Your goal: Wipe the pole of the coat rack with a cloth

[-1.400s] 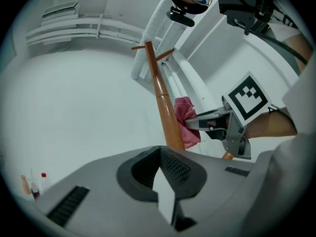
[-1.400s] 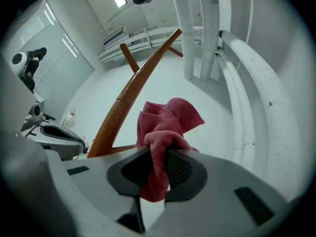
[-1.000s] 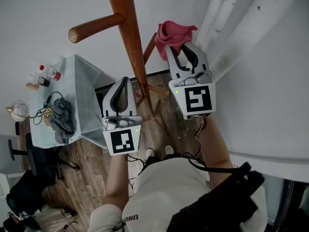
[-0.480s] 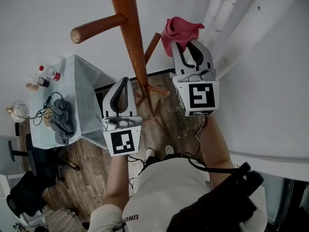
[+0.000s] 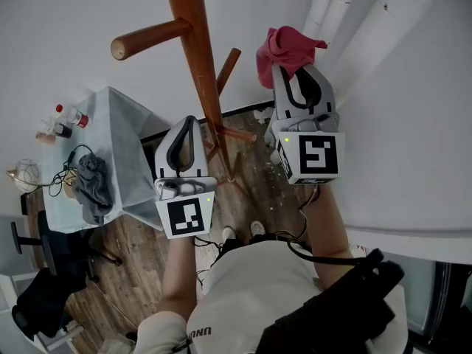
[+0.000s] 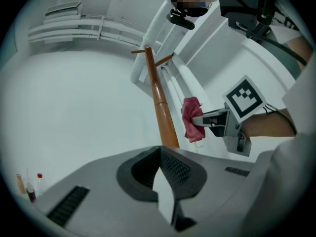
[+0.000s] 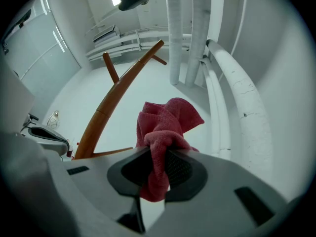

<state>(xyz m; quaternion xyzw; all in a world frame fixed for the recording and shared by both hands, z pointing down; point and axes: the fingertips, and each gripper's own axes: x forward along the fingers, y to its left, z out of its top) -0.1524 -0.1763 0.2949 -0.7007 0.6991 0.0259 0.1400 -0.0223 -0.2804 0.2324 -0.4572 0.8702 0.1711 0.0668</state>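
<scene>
The brown wooden coat rack pole (image 5: 195,57) rises through the middle of the head view, with pegs sticking out left (image 5: 151,38) and right (image 5: 227,66). My right gripper (image 5: 292,71) is shut on a crumpled red cloth (image 5: 284,49), held right of the pole and apart from it. In the right gripper view the cloth (image 7: 165,125) bunches out of the jaws and the pole (image 7: 116,95) slants to its left. My left gripper (image 5: 188,124) is shut on nothing, just left of the pole low down. The left gripper view shows the pole (image 6: 160,107) and the cloth (image 6: 191,118).
A small table with a pale cover (image 5: 122,120) stands at the left, carrying small bottles (image 5: 70,116) and a grey bundle with a cable (image 5: 94,186). White pipes (image 5: 332,6) run along the wall at the right. A black chair (image 5: 37,301) is at lower left on the wood floor.
My right gripper has carried the cloth to the right and a little up, away from the pole. The left gripper has stayed put.
</scene>
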